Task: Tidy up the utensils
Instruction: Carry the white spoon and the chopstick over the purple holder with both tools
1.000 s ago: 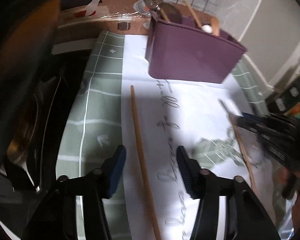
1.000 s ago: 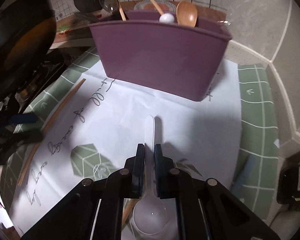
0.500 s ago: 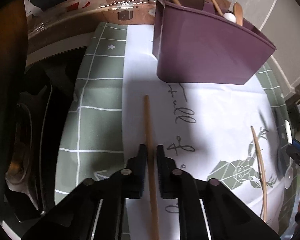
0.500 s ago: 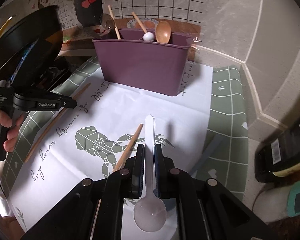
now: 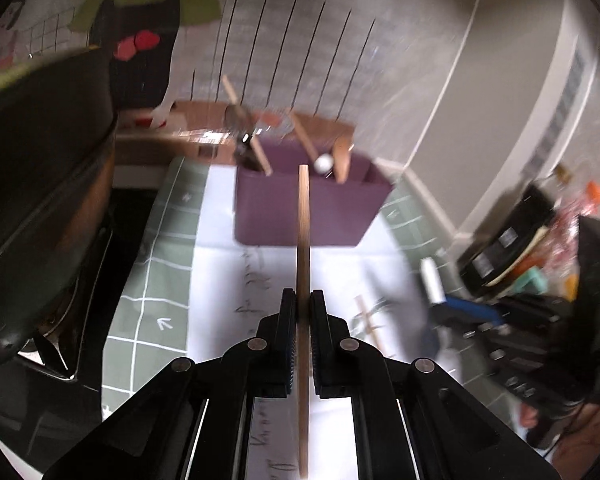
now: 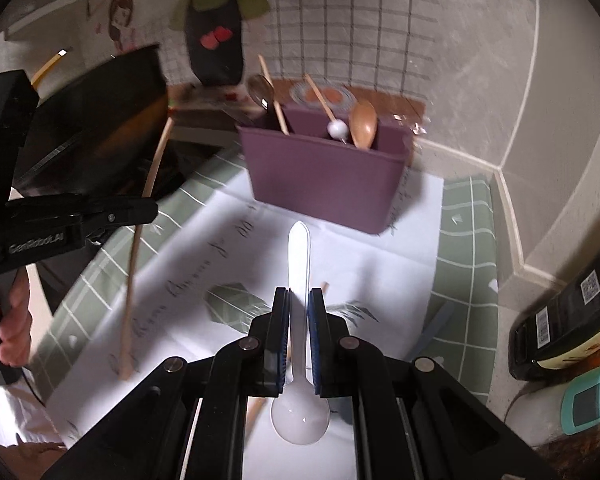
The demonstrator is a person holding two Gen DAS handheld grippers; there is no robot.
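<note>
Grippers both loaded: left gripper (image 5: 302,312) clamps a stiff, light wooden chopstick (image 5: 303,240) mid-shaft; right gripper (image 6: 299,312) pinches a slick white plastic spoon (image 6: 299,256) by its handle. Purple caddy (image 6: 328,176) stands at the mat's far edge, open room before it

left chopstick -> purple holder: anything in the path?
Nothing visible. The left gripper holds the wooden chopstick lifted, tip toward the purple holder; only bare mat lies between. The utensils already inside leave open room.
</note>
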